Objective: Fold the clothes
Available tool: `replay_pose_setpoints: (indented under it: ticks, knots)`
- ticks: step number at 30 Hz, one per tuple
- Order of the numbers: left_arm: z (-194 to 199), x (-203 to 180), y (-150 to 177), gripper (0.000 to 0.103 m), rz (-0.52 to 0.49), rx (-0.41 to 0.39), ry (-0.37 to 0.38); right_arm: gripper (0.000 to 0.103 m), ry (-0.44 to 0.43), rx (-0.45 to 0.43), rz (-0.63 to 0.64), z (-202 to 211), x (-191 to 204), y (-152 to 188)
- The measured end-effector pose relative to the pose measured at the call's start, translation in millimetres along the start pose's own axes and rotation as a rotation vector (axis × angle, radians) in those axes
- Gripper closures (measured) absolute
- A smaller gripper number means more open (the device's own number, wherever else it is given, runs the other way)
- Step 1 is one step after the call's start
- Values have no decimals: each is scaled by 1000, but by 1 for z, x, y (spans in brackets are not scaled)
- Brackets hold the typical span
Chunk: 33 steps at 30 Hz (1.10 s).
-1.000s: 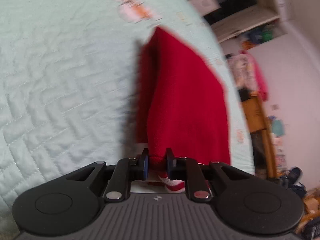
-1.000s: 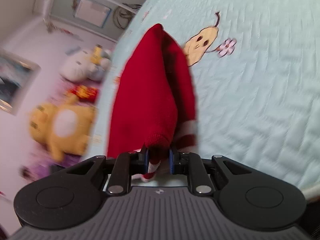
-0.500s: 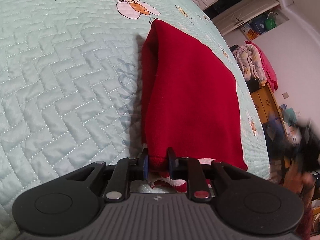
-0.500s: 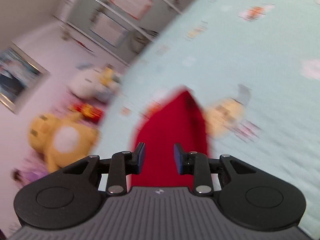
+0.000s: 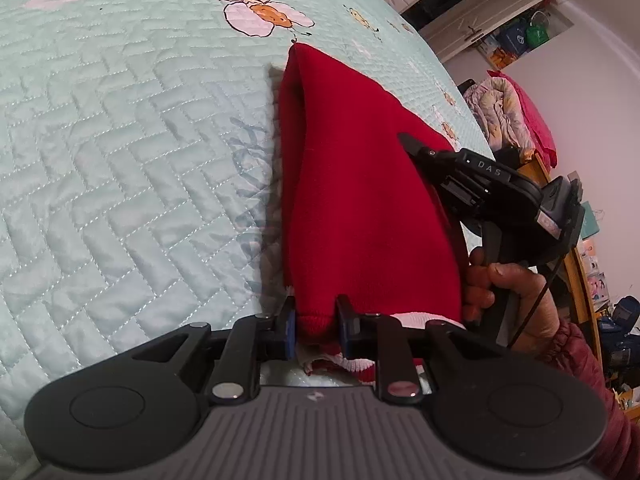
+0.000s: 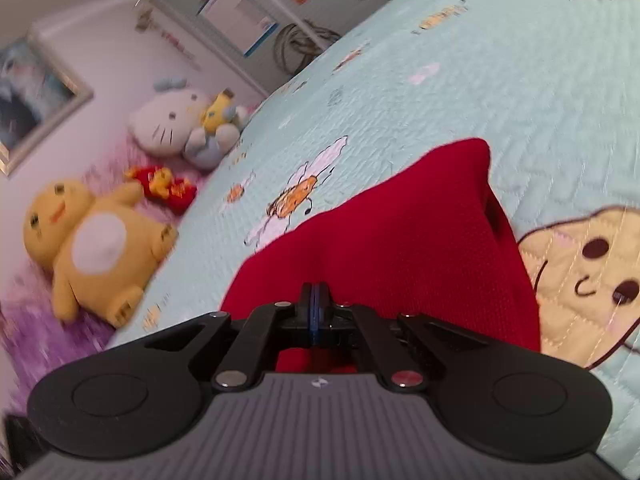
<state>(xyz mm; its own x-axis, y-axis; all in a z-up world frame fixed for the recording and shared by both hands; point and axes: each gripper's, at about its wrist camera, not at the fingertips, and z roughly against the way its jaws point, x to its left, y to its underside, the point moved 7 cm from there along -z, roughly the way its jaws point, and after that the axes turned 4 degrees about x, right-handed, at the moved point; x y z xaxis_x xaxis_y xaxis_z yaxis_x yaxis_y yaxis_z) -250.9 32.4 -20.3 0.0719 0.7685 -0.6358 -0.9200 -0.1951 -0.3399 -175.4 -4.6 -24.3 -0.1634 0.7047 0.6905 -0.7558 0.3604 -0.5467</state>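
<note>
A pale green quilted bedspread fills the left of the left wrist view, stitched in a herringbone pattern with a bee embroidered near its far edge. On it lies a red garment, folded into a long wedge that narrows to a point just below the bee. The left gripper pinches the near hem of the garment between its fingers, the jaws parted only by the bunched cloth (a white-and-red striped edge shows beneath them). To the right, the right gripper reaches over the garment's right side, held by a hand in a dark red sleeve.

In the right wrist view, stuffed toys sit at the left beyond the bed's edge. The right gripper's fingers are pressed fully together above the red cloth, with nothing visibly caught between them.
</note>
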Motion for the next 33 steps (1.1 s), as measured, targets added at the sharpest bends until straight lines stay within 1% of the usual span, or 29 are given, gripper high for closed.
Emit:
replay_pose_setpoints:
  ticks: [5, 12, 13, 14, 15, 16, 17, 22, 23, 24, 25, 26, 27, 30, 33]
  knots:
    - [30, -14, -6, 83, -4, -38, 46, 103, 6, -7, 24, 2, 2, 3]
    - [79, -89, -44, 83, -175, -125, 133, 103, 20, -10, 49, -6, 7, 3]
    - [84, -97, -51, 81, -187, -140, 135, 103, 20, -10, 50, -7, 8, 3]
    - [86, -103, -58, 75, -199, -154, 122, 103, 18, -10, 51, -8, 8, 4]
    - [88, -109, -66, 72, -211, -167, 106, 103, 13, -11, 49, -8, 7, 5]
    - [77, -113, -74, 65, -222, -169, 65, 103, 8, -12, 47, -7, 5, 5]
    - [61, -116, -81, 64, -233, -168, 17, 103, 2, -14, 44, -6, 4, 6]
    - [-12, -133, -118, 66, -285, -160, -224, 103, -22, -20, 33, -6, 2, 6]
    - [-31, -134, -122, 66, -309, -161, -261, 103, -24, -21, 33, -5, 1, 6]
    - [-53, -132, -125, 68, -332, -162, -306, 103, -27, -22, 32, -4, 0, 6]
    - [-77, -121, -124, 75, -337, -134, -360, 103, -29, -22, 32, -4, 0, 6]
    - [-102, -108, -123, 73, -337, -98, -416, 103, -32, -22, 29, -3, -1, 6]
    - [-108, -105, -122, 73, -346, -99, -432, 103, -35, -22, 27, -2, -2, 6]
    - [-110, -106, -118, 73, -383, -131, -447, 103, -30, -18, 18, -1, -4, 6]
    - [-111, -107, -116, 73, -411, -153, -455, 103, -51, -6, -25, 12, -5, 7]
